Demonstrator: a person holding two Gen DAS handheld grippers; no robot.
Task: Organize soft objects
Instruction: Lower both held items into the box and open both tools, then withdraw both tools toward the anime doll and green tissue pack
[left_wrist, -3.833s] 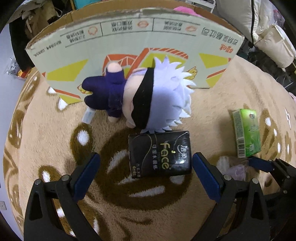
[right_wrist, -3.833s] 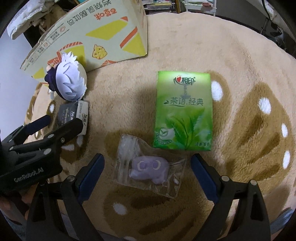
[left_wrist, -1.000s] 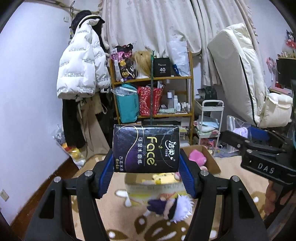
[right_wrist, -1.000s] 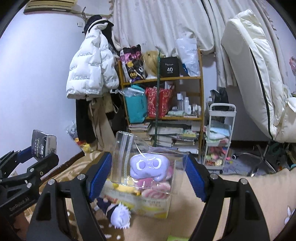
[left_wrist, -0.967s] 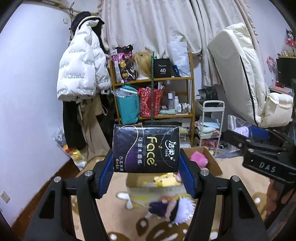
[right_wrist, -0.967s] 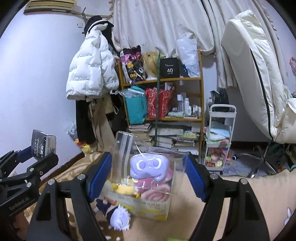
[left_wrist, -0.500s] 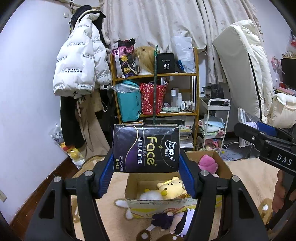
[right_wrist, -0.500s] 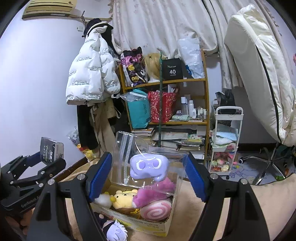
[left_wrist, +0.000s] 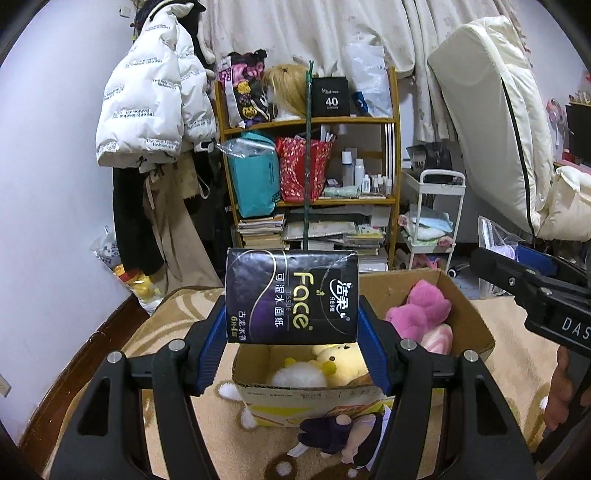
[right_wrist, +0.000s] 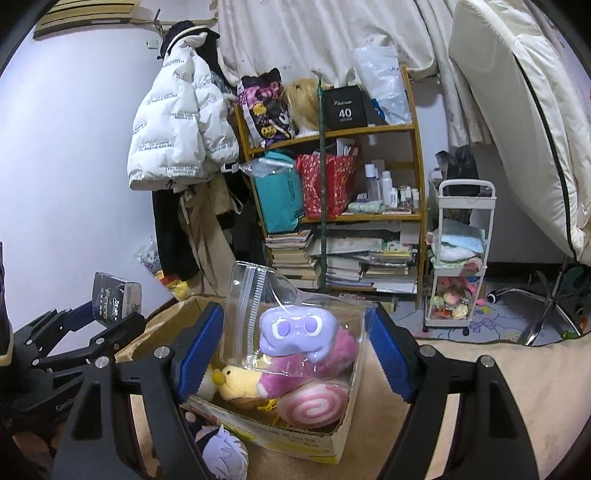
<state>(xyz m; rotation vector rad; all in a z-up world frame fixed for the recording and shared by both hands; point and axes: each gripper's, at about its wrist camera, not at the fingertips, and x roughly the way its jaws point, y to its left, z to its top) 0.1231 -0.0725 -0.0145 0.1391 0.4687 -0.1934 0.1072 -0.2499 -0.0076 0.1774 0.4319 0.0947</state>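
My left gripper (left_wrist: 291, 345) is shut on a black tissue pack (left_wrist: 291, 297) and holds it in the air above the near edge of an open cardboard box (left_wrist: 476, 332). My right gripper (right_wrist: 295, 354) is shut on a clear plastic bag with a purple toy (right_wrist: 295, 328) and holds it over the same box (right_wrist: 258, 432). The box holds a yellow plush (left_wrist: 340, 365), a pink plush (left_wrist: 421, 308) and a pink swirl plush (right_wrist: 314, 404). A white-haired plush doll (right_wrist: 221, 452) lies on the rug in front of the box; it also shows in the left wrist view (left_wrist: 347, 434).
A tan patterned rug (left_wrist: 517, 365) covers the floor. Behind the box stand a cluttered wooden shelf (left_wrist: 317, 199) and a white trolley (right_wrist: 461, 258). A white puffer jacket (left_wrist: 151, 103) hangs on the left wall. A white mattress (right_wrist: 517, 110) leans at the right.
Both grippers have moved forward toward the box with their loads. The box and its plush toys look larger and closer; the doll sits lower in both views.
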